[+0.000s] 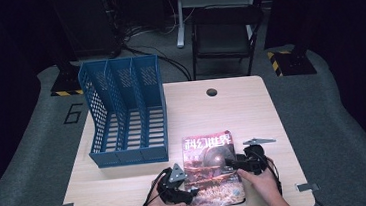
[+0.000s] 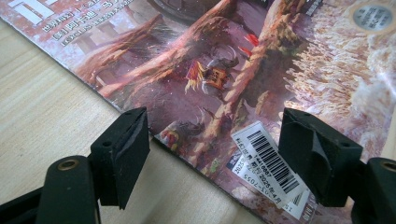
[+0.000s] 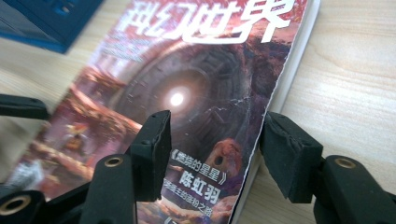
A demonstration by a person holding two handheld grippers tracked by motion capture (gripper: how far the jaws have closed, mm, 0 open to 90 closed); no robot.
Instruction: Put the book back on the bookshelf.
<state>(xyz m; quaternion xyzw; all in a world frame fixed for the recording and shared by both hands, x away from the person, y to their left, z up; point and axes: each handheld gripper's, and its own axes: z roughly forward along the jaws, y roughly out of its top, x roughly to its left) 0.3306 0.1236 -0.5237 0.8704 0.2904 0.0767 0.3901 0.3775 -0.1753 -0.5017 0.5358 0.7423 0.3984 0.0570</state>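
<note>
A magazine (image 1: 212,168) with a reddish science-fiction cover lies flat near the table's front edge. My left gripper (image 1: 189,188) is at its left edge and my right gripper (image 1: 229,164) at its right edge, each held by a hand. In the left gripper view the left gripper (image 2: 215,135) is open, one jaw over the bare wood and the other over the cover (image 2: 224,56) beside a barcode sticker (image 2: 268,163). In the right gripper view the right gripper (image 3: 217,130) is open and straddles the magazine's (image 3: 187,70) page edge. Nothing is held.
A blue three-slot file rack (image 1: 126,113) stands at the table's left, just behind the magazine; its corner (image 3: 46,18) shows in the right gripper view. The wooden table (image 1: 251,107) has a cable hole (image 1: 211,92) at the back. A dark chair (image 1: 225,34) stands beyond.
</note>
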